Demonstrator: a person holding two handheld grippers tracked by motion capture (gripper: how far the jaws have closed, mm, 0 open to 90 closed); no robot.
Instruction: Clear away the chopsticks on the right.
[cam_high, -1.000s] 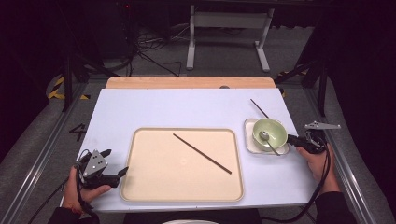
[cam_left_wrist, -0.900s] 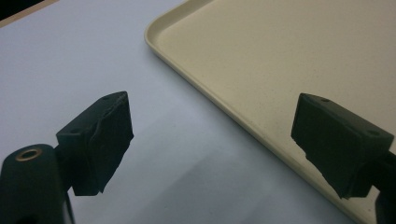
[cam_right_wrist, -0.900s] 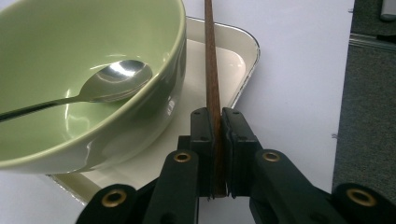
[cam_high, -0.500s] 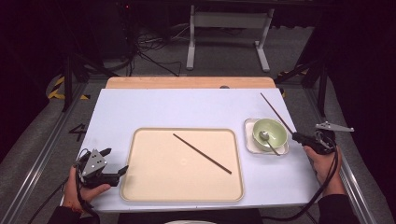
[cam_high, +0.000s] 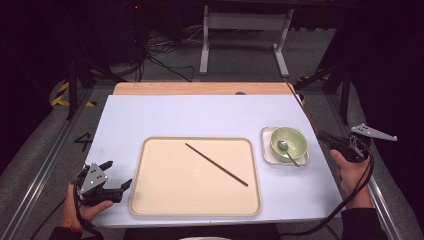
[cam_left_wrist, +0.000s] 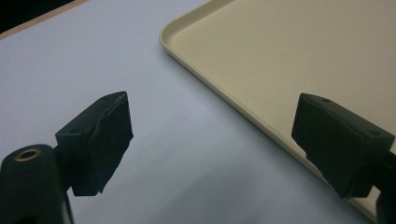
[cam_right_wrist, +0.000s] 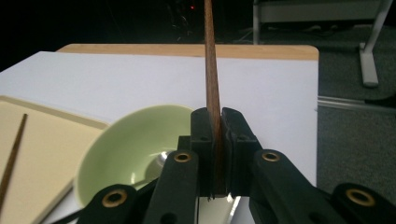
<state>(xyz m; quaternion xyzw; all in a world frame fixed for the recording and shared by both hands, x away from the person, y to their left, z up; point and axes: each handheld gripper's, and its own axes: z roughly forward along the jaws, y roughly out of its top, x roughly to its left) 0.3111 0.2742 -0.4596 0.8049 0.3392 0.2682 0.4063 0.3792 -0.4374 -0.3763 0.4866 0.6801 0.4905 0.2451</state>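
Beside the green bowl (cam_high: 289, 141), the right gripper (cam_right_wrist: 215, 140) is clamped on 1 chopstick (cam_right_wrist: 211, 65), held clear of the table. Left gripper (cam_left_wrist: 210, 140) rests with jaws apart near the tray (cam_high: 150, 150), which carries the other chopstick (cam_high: 216, 164).

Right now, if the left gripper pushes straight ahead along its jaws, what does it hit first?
Probably the tray: the left gripper is open, its right jaw already over the rim, bare table between the jaws. Depth is unclear.

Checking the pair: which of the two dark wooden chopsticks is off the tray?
The dark wooden chopstick clamped in the right gripper, pointing up; the other chopstick lies on the beige tray.
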